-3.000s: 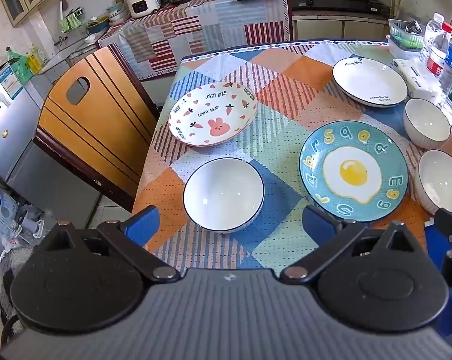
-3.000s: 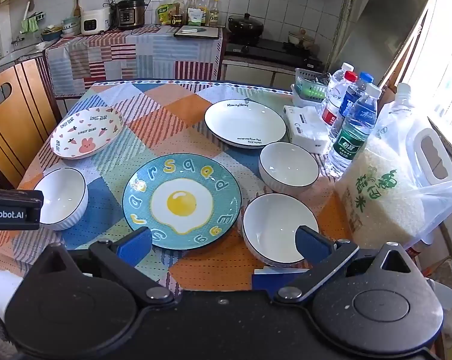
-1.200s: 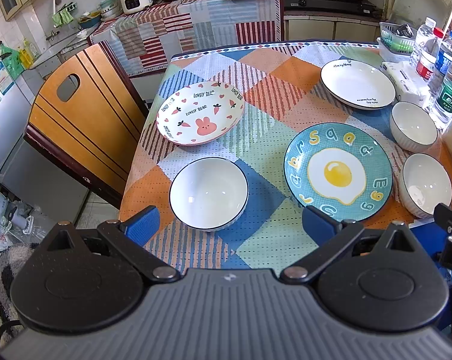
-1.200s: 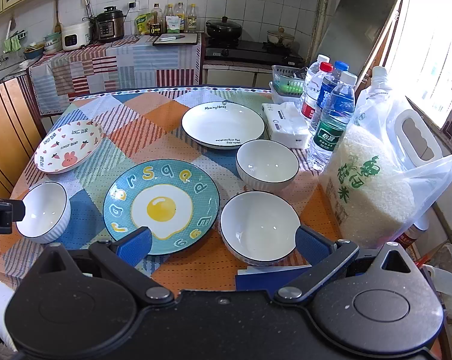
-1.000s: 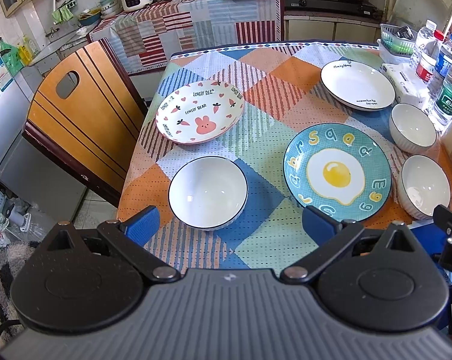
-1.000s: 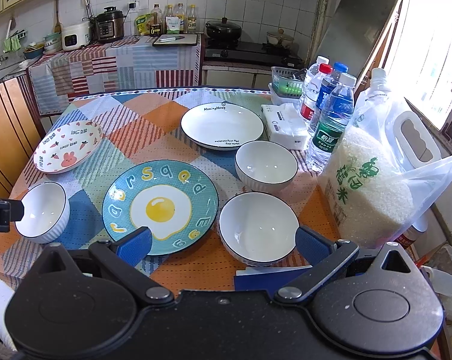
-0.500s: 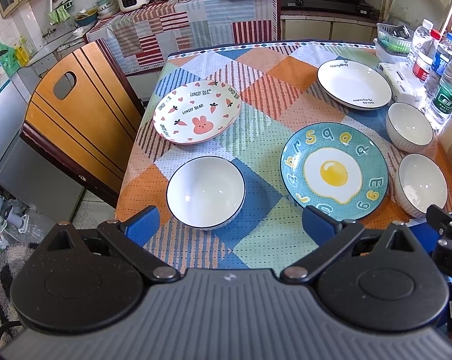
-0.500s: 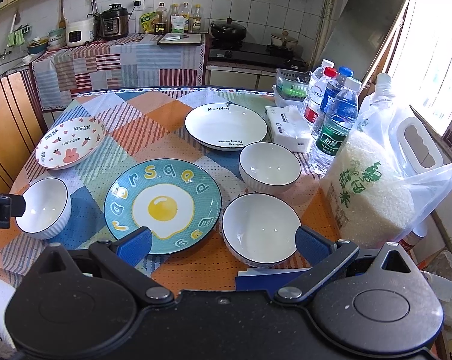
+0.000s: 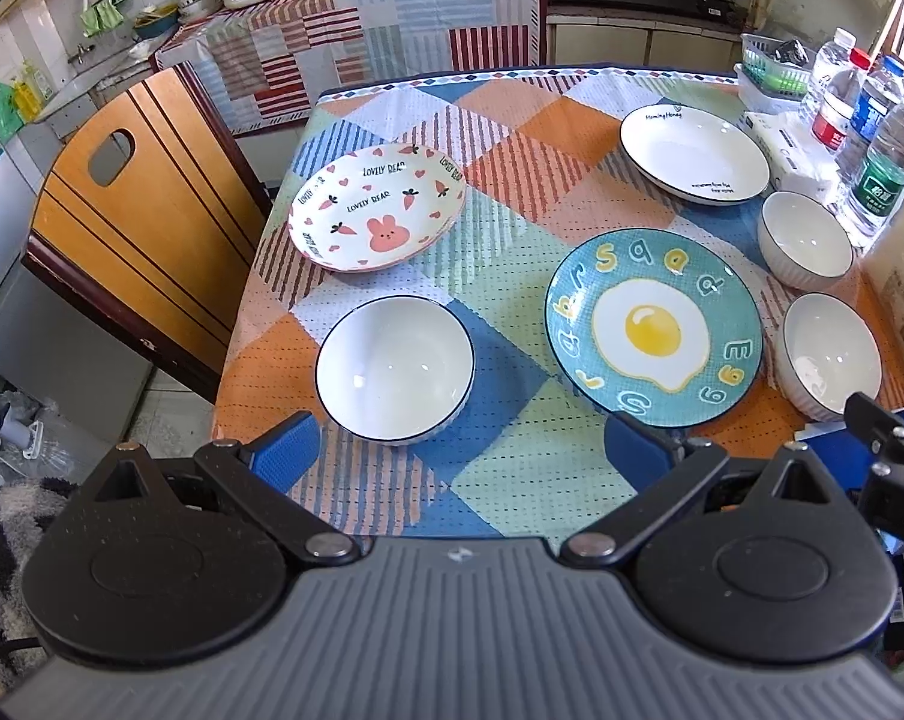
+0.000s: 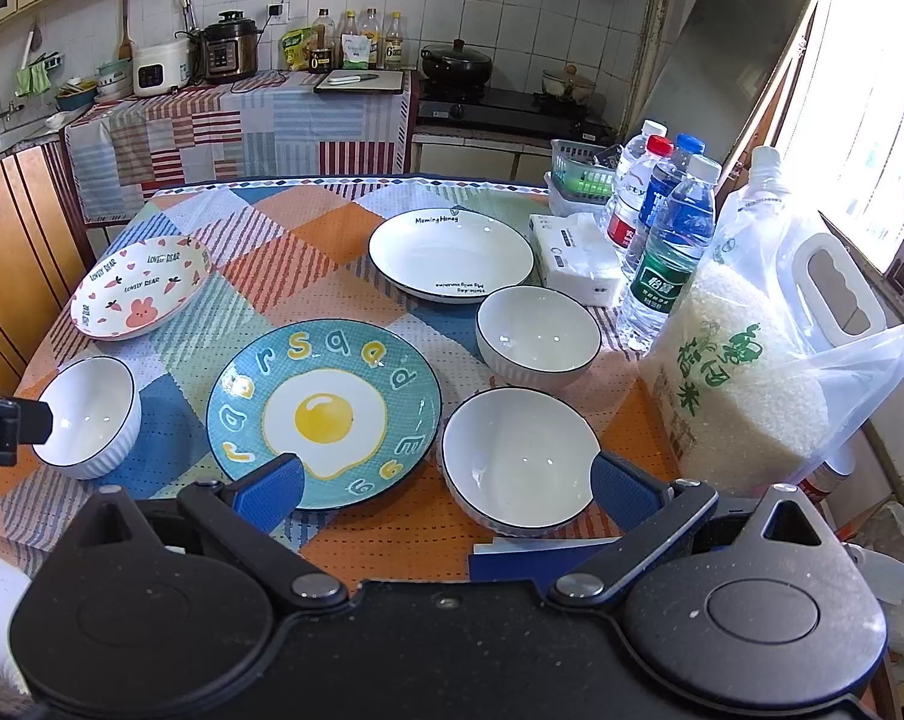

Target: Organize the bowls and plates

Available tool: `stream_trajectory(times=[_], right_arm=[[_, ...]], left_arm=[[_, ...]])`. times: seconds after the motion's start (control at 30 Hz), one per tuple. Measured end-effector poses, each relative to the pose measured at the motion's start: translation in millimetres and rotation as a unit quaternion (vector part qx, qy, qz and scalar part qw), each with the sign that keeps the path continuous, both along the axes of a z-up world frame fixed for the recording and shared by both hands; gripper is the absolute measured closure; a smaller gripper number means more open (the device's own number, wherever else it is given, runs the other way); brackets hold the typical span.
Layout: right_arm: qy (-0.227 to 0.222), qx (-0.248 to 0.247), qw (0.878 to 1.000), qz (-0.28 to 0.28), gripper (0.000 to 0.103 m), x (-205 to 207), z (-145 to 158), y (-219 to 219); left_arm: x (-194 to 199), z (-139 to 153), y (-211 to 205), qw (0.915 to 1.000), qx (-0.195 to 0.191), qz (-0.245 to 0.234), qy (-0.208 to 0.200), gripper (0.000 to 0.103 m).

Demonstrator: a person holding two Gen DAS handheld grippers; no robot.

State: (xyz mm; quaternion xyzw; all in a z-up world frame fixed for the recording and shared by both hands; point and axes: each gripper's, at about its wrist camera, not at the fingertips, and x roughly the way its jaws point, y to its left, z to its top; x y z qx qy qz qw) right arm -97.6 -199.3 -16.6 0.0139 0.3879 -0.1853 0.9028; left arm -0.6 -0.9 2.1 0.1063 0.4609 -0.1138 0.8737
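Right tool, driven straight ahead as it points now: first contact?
Most likely the nearest white bowl, which sits between the right tool's open fingers, just ahead. The egg plate lies beside it toward the left finger. Height above the table is unclear, so the tool might pass over the rim.

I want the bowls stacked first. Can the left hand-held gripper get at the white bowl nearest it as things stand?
Probably yes. The left hand-held gripper is open, and the white bowl sits just ahead between its fingers, standing apart from the bunny plate and egg plate, with nothing between.

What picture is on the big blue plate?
A fried egg ringed by yellow and white letters on the teal plate; clearest in the left wrist view.
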Motion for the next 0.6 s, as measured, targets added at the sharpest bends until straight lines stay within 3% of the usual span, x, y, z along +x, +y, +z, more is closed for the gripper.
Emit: stream_trajectory(times=[0.17,0.4,0.6], right_arm=[[-0.025,-0.003,1.000,0.002,0.000,-3,2,-3],[-0.117,0.027,0.991,0.062,0.000,-9,-16,-14],[-0.091,0.088,0.988,0.093,0.009,6,-50,-18]], left_arm=[[2,-3,0,1.0000,0.001,-0.001,0.001,0.001],[21,-17,2,0.9996,-0.006,-0.015,0.022,0.003],[45,-36,-2,0.9975,-0.015,-0.064,0.026,0.003]])
